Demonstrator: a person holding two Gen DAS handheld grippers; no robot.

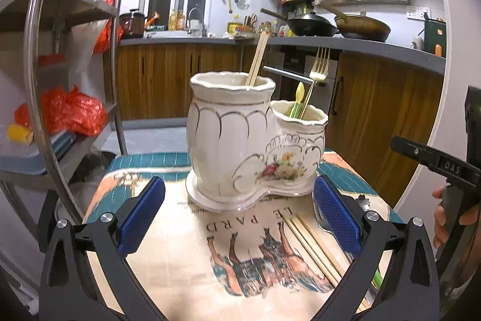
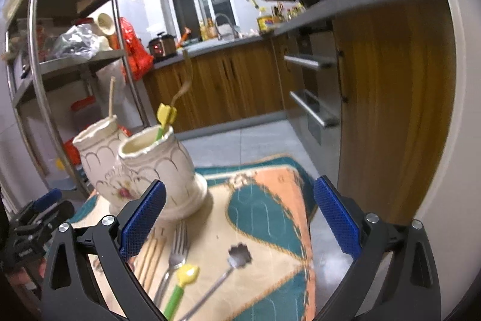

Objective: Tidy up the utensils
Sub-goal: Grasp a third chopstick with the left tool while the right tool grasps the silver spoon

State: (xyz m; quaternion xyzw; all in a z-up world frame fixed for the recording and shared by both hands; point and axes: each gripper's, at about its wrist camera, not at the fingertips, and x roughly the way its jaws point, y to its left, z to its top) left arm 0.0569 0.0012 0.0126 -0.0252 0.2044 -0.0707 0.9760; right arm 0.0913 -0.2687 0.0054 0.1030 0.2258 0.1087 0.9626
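A cream ceramic two-cup utensil holder stands on a printed cloth. Its tall cup holds chopsticks; its short cup holds a gold fork and a yellow-green utensil. My left gripper is open, just in front of the holder, empty. Loose chopsticks lie near its right finger. My right gripper is open and empty above a steel fork, a yellow-green utensil, a flower-ended spoon and chopsticks.
The cloth covers a small table with its edge close at the right. A metal shelf rack with red bags stands left. Wooden cabinets and a counter with woks are behind. A hand holds the other gripper at the right.
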